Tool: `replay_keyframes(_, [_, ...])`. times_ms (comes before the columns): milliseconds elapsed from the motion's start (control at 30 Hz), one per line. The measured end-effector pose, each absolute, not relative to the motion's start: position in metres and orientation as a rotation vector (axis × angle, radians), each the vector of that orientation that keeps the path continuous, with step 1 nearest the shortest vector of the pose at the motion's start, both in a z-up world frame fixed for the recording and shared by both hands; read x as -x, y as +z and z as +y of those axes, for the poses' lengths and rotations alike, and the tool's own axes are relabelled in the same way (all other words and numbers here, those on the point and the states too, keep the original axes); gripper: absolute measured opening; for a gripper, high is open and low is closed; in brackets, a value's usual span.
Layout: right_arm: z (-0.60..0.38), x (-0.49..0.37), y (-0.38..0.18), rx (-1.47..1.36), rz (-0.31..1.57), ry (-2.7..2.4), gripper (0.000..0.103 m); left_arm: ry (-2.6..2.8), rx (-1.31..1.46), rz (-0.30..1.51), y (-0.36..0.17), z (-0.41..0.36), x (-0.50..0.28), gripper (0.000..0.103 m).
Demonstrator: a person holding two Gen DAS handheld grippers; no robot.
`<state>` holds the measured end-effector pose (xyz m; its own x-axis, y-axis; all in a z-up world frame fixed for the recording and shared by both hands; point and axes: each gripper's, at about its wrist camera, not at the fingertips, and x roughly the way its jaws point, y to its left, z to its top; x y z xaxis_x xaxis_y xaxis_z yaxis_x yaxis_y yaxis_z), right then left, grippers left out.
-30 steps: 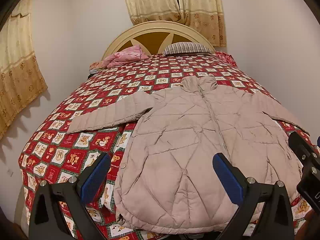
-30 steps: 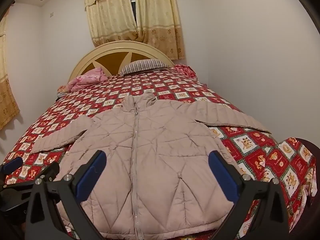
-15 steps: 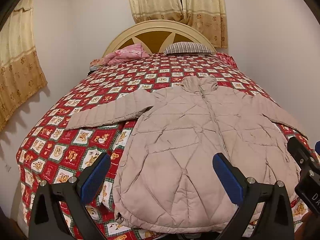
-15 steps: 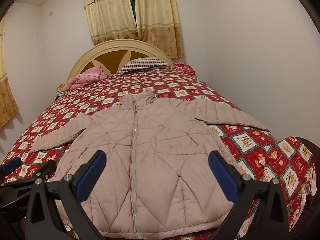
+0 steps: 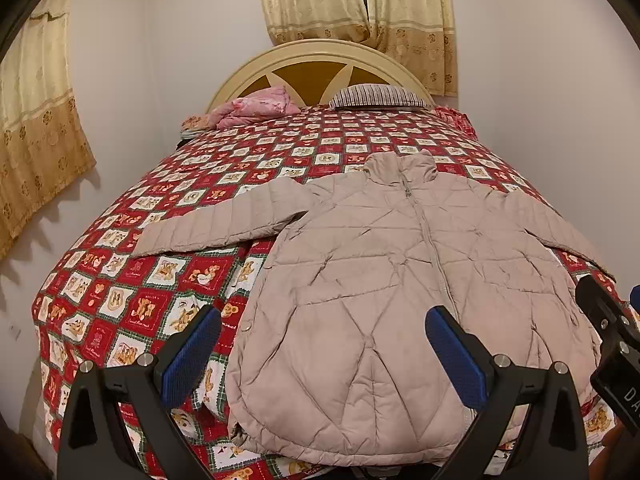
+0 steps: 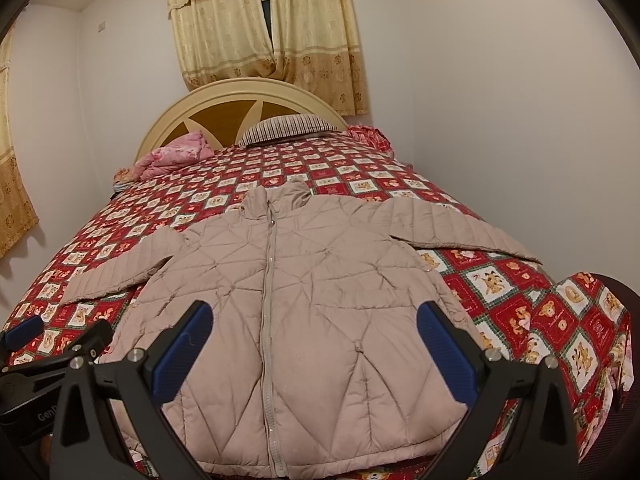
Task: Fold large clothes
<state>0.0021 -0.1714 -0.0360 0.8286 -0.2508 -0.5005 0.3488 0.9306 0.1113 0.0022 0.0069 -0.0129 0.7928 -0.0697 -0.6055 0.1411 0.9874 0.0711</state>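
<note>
Beige quilted jacket (image 5: 392,280) on red-and-white checked bear-print bedspread (image 5: 168,288); gold curtains (image 6: 264,24)

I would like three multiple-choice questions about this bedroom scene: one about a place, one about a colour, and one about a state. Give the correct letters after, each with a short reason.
1. Where does the striped pillow lie?
A. on the jacket
B. at the headboard
C. on the floor

2. What colour are the pads of the left claw?
A. blue
B. yellow
C. white

3. How is the quilted jacket now?
A. folded in half
B. rolled into a bundle
C. spread flat, zipped, both sleeves out

Answers:
1 B: the pillow rests at the far end of the bed, against the headboard.
2 A: both pads show blue in the left wrist view.
3 C: the jacket lies open-armed on the bedspread, zipper closed; both the left claw and the right claw stand open, holding nothing.
</note>
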Motion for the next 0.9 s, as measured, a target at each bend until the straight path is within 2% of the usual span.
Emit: replay_keyframes(900, [-0.1702, -0.0008, -0.0414, -0.201, 0.511, -0.317, 0.103, -0.113, -0.108, 0.653, -0.0152, 0.0084, -0.0015, 0.102])
